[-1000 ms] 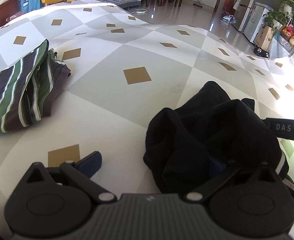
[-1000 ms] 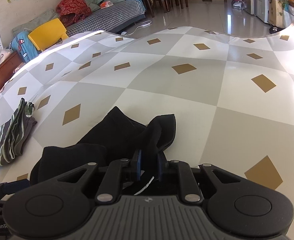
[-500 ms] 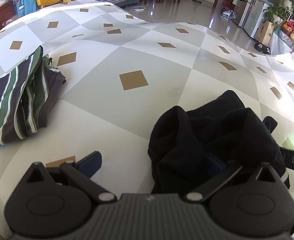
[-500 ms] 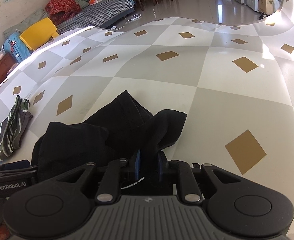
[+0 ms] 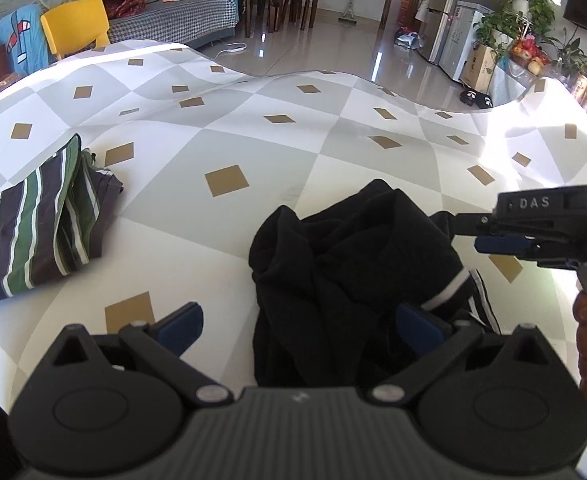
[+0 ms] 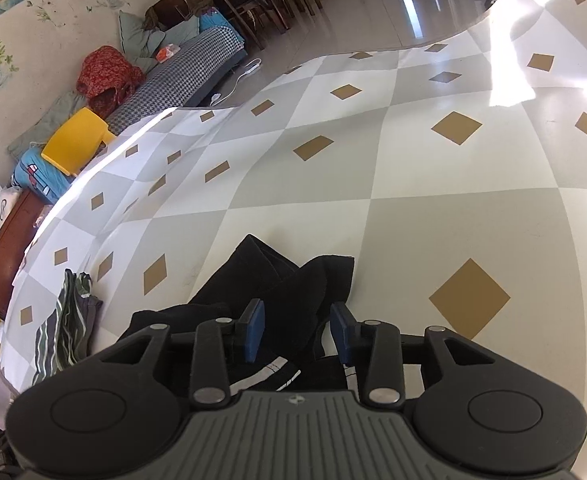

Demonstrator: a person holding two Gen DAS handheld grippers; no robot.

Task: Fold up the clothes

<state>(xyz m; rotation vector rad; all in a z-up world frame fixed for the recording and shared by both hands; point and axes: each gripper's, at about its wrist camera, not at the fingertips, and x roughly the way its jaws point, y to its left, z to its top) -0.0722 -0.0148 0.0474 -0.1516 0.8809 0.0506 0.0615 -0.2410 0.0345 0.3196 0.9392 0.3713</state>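
A crumpled black fleece garment with white-striped trim (image 5: 357, 264) lies heaped on the checked grey-and-white tablecloth with tan diamonds (image 5: 229, 136), near its front edge. The left gripper (image 5: 299, 322) hangs wide open over the heap; the right gripper (image 6: 296, 330) stands parted too, holding nothing (cloth lies loose between its pads). Soft, light and floppy, the garment looks best pinched at the striped hem. A folded green-striped shirt (image 5: 25, 228) lies well apart.
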